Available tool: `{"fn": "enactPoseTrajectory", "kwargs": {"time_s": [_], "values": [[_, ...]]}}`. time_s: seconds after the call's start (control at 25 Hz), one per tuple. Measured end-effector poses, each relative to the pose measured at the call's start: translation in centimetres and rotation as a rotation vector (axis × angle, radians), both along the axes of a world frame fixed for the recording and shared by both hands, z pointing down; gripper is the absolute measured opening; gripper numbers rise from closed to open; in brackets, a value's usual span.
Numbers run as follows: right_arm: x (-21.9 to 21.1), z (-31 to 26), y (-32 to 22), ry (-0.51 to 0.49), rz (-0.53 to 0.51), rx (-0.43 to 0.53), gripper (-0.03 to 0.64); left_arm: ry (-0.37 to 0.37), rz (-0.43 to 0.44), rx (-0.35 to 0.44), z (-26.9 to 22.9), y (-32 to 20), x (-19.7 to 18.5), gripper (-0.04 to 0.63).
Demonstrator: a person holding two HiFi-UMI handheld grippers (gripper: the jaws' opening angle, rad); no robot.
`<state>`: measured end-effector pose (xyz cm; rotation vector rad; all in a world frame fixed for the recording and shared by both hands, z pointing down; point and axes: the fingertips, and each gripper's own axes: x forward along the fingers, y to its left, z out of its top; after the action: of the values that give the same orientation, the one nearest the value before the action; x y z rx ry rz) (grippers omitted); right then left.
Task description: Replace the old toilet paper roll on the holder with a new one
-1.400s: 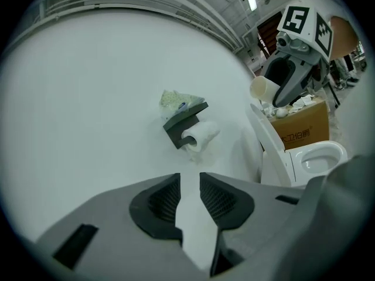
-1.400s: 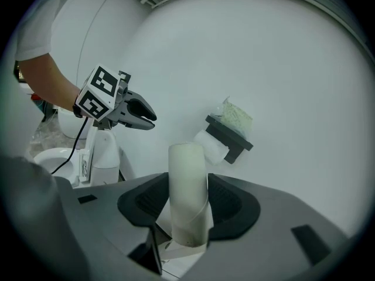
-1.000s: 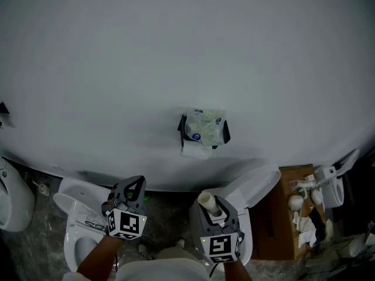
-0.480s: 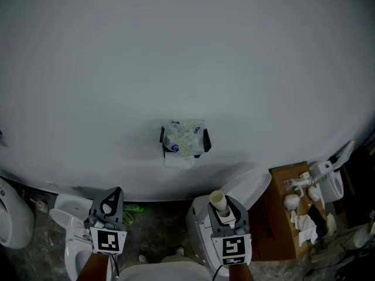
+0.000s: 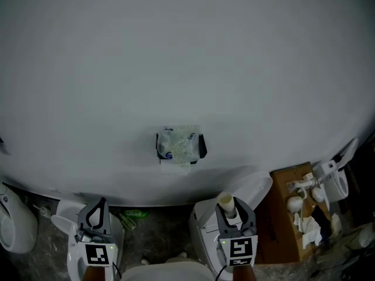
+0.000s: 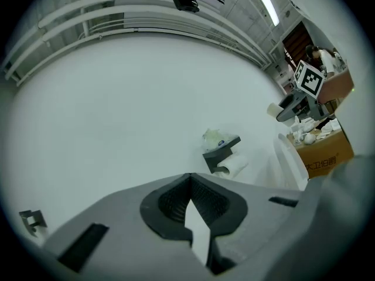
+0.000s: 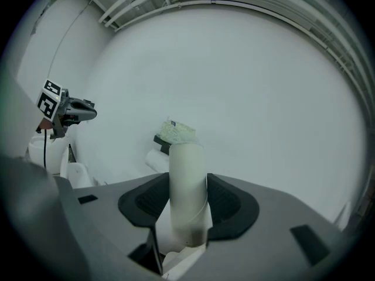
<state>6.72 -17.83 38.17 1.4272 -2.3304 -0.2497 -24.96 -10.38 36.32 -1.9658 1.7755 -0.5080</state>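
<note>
A black paper holder (image 5: 201, 147) hangs on the white wall, with a pale green tissue packet (image 5: 180, 143) on top and a white paper roll (image 5: 176, 166) under it. The same holder (image 6: 221, 151) and roll (image 6: 234, 166) show in the left gripper view. My right gripper (image 5: 231, 208) is shut on a bare cardboard tube (image 5: 226, 202), below and right of the holder. In the right gripper view the tube (image 7: 187, 186) stands upright between the pads, with the holder (image 7: 159, 140) behind it. My left gripper (image 5: 96, 213) is shut and empty, low at the left.
White toilets stand below the wall: one bowl (image 5: 73, 253) under my left gripper, another (image 5: 205, 227) under my right. A brown cardboard box (image 5: 281, 221) with white fittings sits at the right. A urinal (image 5: 14, 227) is at far left, a green item (image 5: 133, 214) on the floor.
Both grippers now sit lower in the head view and further apart. The holder has shifted left in the picture. The tube stays in my right gripper.
</note>
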Motion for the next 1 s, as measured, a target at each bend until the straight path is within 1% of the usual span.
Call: {"fn": "enactPoseTrajectory", "kwargs": {"time_s": [0.08,0.2,0.24,0.28,0.36,0.52,0.72,0.84,1.0], "values": [[0.2,-0.1,-0.3,-0.002,-0.004,-0.002,0.195,-0.019,-0.011,0.000,-0.2,0.2,-0.3,0.006],[0.4,-0.4,-0.7,0.000,-0.009,0.002,0.195,-0.036,-0.021,-0.022,0.0,0.5,-0.5,0.006],[0.5,-0.5,-0.9,0.000,-0.010,0.006,0.195,-0.028,-0.026,-0.024,0.1,0.6,-0.6,0.006],[0.5,-0.7,-1.1,-0.002,-0.011,0.011,0.195,-0.005,-0.033,-0.022,0.2,0.5,-0.6,0.006],[0.6,-0.9,-1.5,-0.007,-0.013,0.023,0.195,0.060,-0.053,-0.019,0.8,0.2,-0.7,0.006],[0.5,-0.6,-2.0,-0.008,-0.030,0.022,0.195,0.016,-0.057,-0.050,1.4,-0.2,-0.4,0.006],[-0.5,-0.3,-2.6,-0.014,-0.060,0.007,0.195,0.006,-0.061,-0.062,1.3,-0.1,0.1,0.006],[-1.2,0.2,-2.8,-0.018,-0.073,-0.009,0.195,0.017,-0.071,-0.067,1.3,0.2,0.0,0.006],[-2.1,0.4,-3.1,-0.021,-0.096,-0.016,0.195,-0.003,-0.082,-0.065,0.8,0.4,-0.3,0.006]]}}
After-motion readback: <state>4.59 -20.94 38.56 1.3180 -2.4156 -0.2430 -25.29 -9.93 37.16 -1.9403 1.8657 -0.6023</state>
